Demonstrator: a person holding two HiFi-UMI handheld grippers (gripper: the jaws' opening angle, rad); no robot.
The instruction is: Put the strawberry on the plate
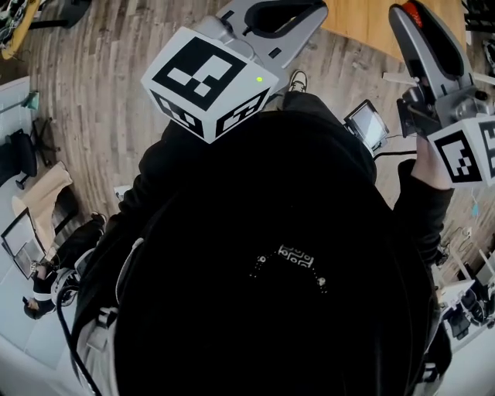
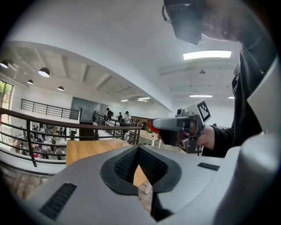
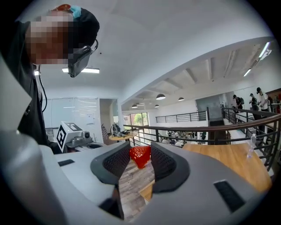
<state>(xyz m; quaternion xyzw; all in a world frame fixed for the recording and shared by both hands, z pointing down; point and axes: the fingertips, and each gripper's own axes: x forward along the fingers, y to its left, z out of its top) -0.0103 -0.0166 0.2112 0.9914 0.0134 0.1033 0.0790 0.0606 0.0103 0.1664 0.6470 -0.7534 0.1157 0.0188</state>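
Red strawberry (image 3: pixel 140 156) sits pinched between the jaws of your right gripper (image 3: pixel 141 153): in the right gripper view the two black ribbed pads (image 3: pixel 117 161) stand partly apart and press on the fruit from either side, holding it near their tips, clear of any surface, with plank floor (image 3: pixel 134 182) showing through the gap beneath it. In the head view that gripper lies at your 2 o'clock, its grey body reaching toward the top edge with a spot of red (image 1: pixel 412 10) at its far end, and your right hand (image 1: pixel 430 165) grips it just behind its marker cube (image 1: pixel 466 151). Your left gripper (image 2: pixel 138 148) has its jaws closed tip to tip with nothing between them; only a narrow wedge remains below the meeting point, and light wood shows through it. In the head view it sits at 12 o'clock, its own marker cube (image 1: pixel 205 81) close above your dark top (image 1: pixel 271 271). From the left gripper view the right gripper shows at about 2 o'clock, roughly level, with the strawberry's red at its tip. A wooden counter (image 3: pixel 232 162) lies ahead, at 4 o'clock of the right jaws and at 9 o'clock of the left ones, and a dark railing (image 3: pixel 197 128) runs behind it
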